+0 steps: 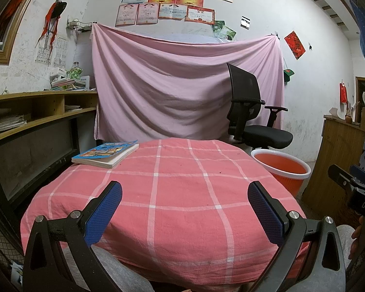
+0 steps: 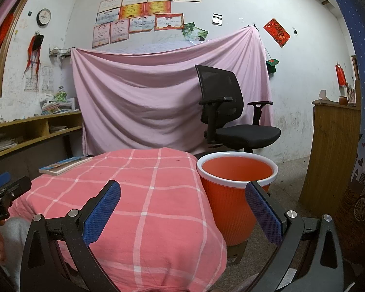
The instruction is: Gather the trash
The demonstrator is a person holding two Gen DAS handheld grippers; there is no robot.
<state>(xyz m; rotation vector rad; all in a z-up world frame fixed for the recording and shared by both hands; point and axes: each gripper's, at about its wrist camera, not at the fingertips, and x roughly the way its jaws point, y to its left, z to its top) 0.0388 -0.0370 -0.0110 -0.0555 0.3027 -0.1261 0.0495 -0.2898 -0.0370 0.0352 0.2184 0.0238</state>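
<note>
An orange bin with a white rim (image 1: 283,168) (image 2: 236,185) stands on the floor right of the table, showing nothing inside. The table wears a pink checked cloth (image 1: 172,194) (image 2: 143,194). My left gripper (image 1: 185,194) hovers open over the cloth's near edge, nothing between its blue pads. My right gripper (image 2: 182,193) is open too, over the table's right corner, its right finger (image 2: 262,211) in front of the bin. Only tiny dark specks show on the cloth; no larger trash shows. The right gripper's body (image 1: 352,182) shows at the left wrist view's right edge.
A paperback book (image 1: 107,153) (image 2: 64,164) lies on the table's far left corner. A black office chair (image 1: 253,114) (image 2: 231,112) stands behind the bin before a hung pink sheet (image 1: 177,87). Wooden shelves (image 1: 36,112) run along the left, a wooden cabinet (image 2: 328,150) at right.
</note>
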